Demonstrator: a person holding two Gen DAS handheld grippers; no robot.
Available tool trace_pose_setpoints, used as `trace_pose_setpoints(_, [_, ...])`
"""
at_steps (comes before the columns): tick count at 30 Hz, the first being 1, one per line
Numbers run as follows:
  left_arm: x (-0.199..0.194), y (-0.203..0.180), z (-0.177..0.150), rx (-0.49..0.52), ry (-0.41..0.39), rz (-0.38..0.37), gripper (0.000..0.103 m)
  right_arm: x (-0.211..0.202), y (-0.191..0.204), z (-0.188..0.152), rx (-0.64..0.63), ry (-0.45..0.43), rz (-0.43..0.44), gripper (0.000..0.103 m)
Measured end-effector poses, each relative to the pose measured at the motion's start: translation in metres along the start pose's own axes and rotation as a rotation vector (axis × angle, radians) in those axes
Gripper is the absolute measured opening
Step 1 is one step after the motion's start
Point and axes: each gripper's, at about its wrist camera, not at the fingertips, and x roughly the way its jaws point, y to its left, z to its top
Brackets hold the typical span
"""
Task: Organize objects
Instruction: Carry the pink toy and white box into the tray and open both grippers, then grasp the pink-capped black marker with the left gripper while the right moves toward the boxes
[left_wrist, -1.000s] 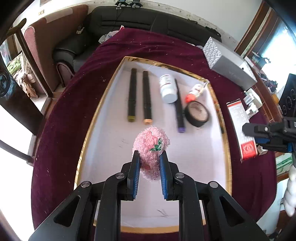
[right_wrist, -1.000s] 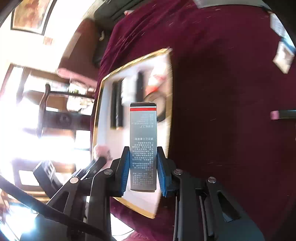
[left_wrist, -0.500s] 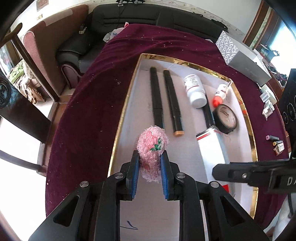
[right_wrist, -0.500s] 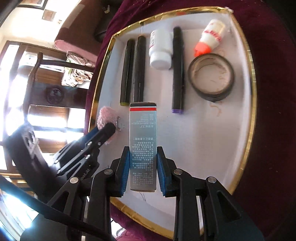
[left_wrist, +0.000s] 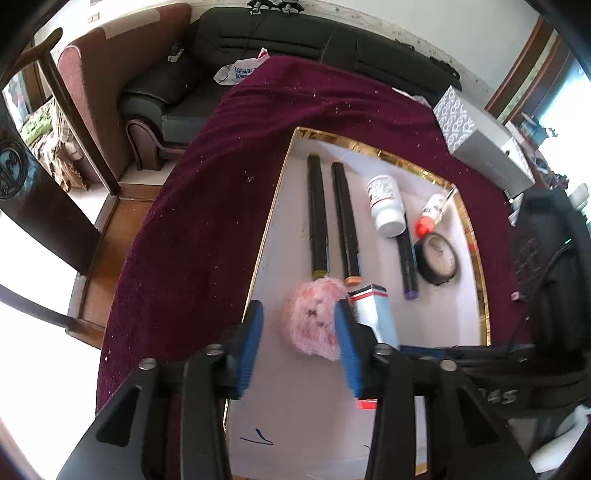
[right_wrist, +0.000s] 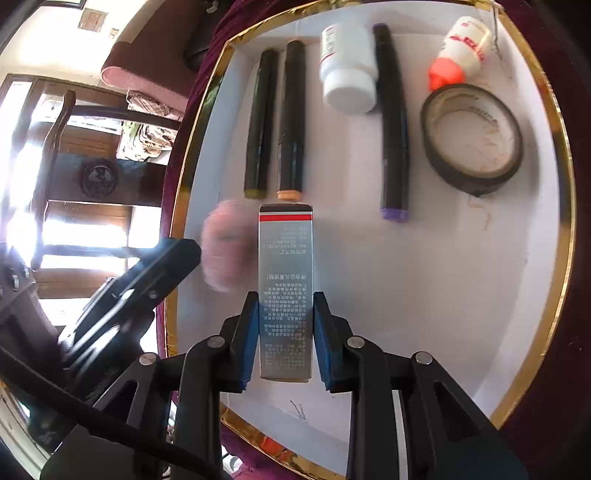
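Maroon cloth covers the table under a gold-rimmed white tray. On the tray a pink puff lies between the left gripper's jaws, which have just been opening; one pad is clear of it. Only the left view shows the sofa and a grey box. Beside the puff, the right gripper clamps a silver carton, near the markers.

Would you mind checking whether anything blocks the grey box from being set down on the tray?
Only the pink pompom lies close, beside the grey box held by the right gripper. The bare tray floor on its other side looks free.
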Motion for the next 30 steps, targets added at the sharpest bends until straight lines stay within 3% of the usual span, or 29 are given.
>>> trace_pose_setpoints(4, [-0.011, 0.001, 0.002, -0.025, -0.024, -0.009, 0.037, 0.001, 0.003, -0.003, -0.005, 0.006, 0.0, 0.027])
trace_pose_setpoints(7, [-0.024, 0.005, 0.003, -0.053, -0.059, -0.017, 0.037, -0.003, 0.004, -0.005, -0.007, 0.0, 0.001, 0.038])
trace_pose_setpoints(11, [-0.038, 0.007, 0.003, -0.091, -0.096, -0.026, 0.037, -0.012, 0.007, -0.007, -0.019, -0.02, -0.014, 0.045])
trace_pose_setpoints(18, [-0.061, -0.015, 0.005, -0.129, -0.171, -0.087, 0.04, -0.057, -0.002, -0.019, -0.021, -0.118, -0.011, 0.049])
trace_pose_setpoints(22, [-0.064, -0.056, 0.005, -0.056, -0.184, -0.134, 0.043, -0.096, -0.017, -0.035, -0.041, -0.204, -0.023, 0.062])
trace_pose_setpoints(24, [-0.061, -0.08, 0.002, 0.003, -0.17, -0.151, 0.043, -0.113, -0.027, -0.04, -0.028, -0.24, -0.026, 0.062])
trace_pose_setpoints(28, [-0.046, -0.139, -0.009, 0.153, -0.117, -0.172, 0.043, -0.161, -0.09, -0.067, 0.063, -0.317, -0.052, 0.062])
trace_pose_setpoints(30, [-0.034, -0.178, -0.017, 0.283, -0.107, -0.171, 0.043, -0.187, -0.13, -0.083, 0.132, -0.361, -0.075, 0.062])
